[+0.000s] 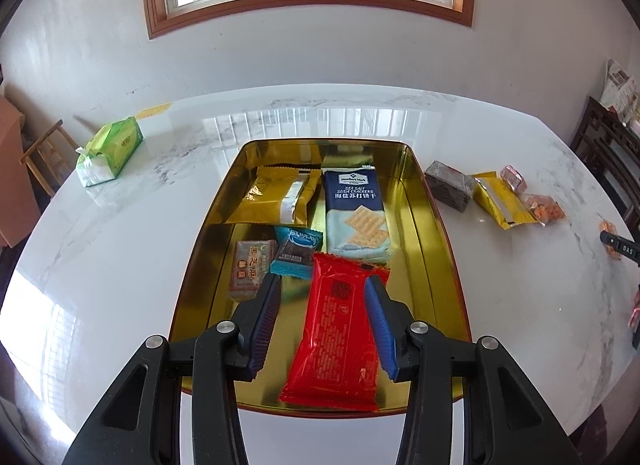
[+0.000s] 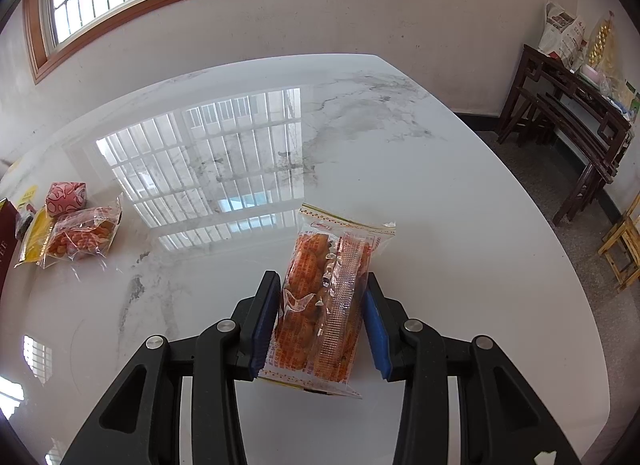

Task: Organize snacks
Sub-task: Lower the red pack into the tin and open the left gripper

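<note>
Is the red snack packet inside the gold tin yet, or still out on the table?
In. The red packet lies flat inside the gold tin, at its near end, between the left gripper's fingers.

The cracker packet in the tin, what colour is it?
The cracker packet is dark blue on top, pale blue below with cracker pictures; the left wrist view shows it best.
</note>
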The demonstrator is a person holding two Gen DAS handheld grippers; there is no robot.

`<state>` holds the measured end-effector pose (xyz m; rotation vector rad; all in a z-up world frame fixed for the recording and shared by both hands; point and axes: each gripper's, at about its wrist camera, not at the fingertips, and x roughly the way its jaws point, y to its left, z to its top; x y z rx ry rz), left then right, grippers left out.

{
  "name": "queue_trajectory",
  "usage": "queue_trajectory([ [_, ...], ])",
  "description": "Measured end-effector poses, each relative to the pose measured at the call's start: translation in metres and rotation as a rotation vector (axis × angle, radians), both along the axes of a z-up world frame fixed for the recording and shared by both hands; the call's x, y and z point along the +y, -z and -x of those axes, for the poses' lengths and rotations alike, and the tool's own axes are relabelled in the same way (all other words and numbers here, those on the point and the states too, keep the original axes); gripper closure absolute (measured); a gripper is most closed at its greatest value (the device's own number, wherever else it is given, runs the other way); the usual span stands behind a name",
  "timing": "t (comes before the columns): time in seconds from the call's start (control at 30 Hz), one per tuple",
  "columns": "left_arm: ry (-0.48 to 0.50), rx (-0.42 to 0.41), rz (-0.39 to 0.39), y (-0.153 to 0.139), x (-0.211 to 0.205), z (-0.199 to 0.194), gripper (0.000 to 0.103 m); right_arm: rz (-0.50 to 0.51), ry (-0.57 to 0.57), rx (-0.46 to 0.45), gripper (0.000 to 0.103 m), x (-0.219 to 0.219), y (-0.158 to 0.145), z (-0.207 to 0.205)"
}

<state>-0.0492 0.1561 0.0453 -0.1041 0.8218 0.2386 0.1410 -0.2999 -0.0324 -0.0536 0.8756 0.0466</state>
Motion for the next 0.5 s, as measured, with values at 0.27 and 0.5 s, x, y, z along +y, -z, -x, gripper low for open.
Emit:
queue_trajectory([
  [0.27, -0.015, 0.007, 0.002, 0.0, -0.003, 0.008, 0.058, -0.01, -0.002, -0.001, 0.066, -0.001, 0.0, 0.001],
  [0.5, -0.044, 0.023, -0.021, -0.001, -0.003, 0.017, 0.058, -0.033, -0.024, 0.002, 0.067, 0.0, -0.001, 0.012],
])
